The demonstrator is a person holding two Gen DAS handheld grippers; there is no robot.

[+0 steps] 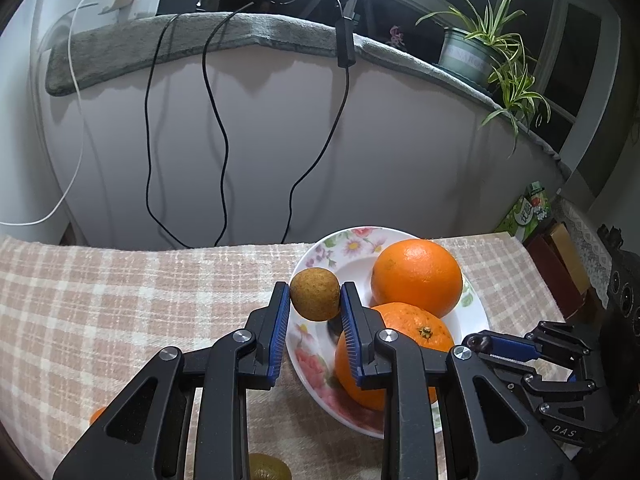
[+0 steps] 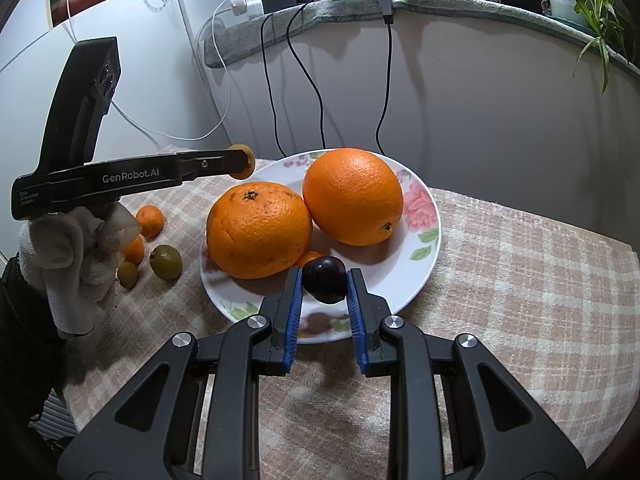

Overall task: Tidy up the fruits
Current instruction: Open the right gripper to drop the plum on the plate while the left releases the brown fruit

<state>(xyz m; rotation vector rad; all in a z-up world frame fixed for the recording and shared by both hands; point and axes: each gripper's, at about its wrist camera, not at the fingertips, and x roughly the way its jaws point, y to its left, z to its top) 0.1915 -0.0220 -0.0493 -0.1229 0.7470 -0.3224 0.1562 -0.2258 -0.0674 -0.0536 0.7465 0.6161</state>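
A flowered white plate [image 1: 352,248] [image 2: 430,240] on the checked cloth carries two big oranges [image 1: 416,276] [image 2: 352,196], one beside the other [image 2: 258,230]. My left gripper [image 1: 315,300] is shut on a small brown round fruit [image 1: 315,294], held above the plate's left rim; the right wrist view shows that fruit [image 2: 242,166] at the tip of the left gripper [image 2: 240,164]. My right gripper [image 2: 324,286] is shut on a dark purple fruit [image 2: 324,285] over the plate's near edge. In the left wrist view the right gripper [image 1: 478,342] appears at the right.
Left of the plate lie two small tangerines [image 2: 150,216], two green fruits [image 2: 166,262] and a gloved hand [image 2: 76,256]. A yellowish fruit [image 1: 268,468] sits at the bottom edge. Cables [image 1: 216,120] hang behind the table. A potted plant [image 1: 480,52] stands on the sill.
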